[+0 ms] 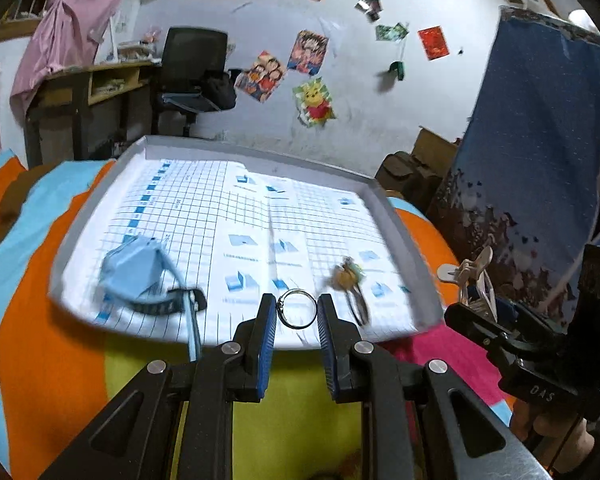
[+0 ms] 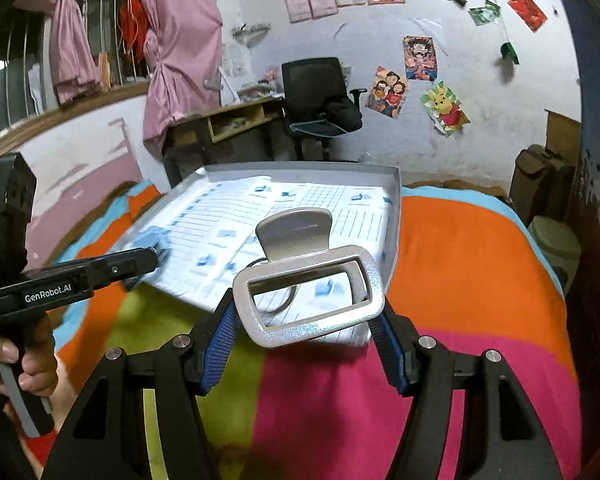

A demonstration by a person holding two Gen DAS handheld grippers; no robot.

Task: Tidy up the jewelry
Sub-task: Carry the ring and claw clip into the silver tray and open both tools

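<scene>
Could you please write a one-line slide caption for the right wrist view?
Right gripper shut on a silver glittery rectangular hair claw clip, above the grey paper-lined tray on a striped bedspread.

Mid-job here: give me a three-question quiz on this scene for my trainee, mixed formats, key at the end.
1. True or false: the left claw has a metal ring between its fingers.
2. Multiple choice: what does the right claw hold? A) a silver hair clip B) a wristwatch C) a necklace
3. Fill in: the blue pouch lies on the left part of the grid-printed ______, which lines the grey tray.

Key
1. True. The ring sits upright between the blue pads; whether both press on it is unclear.
2. A. The silver hair clip spans the gap between both fingers.
3. Paper sheet.
</scene>
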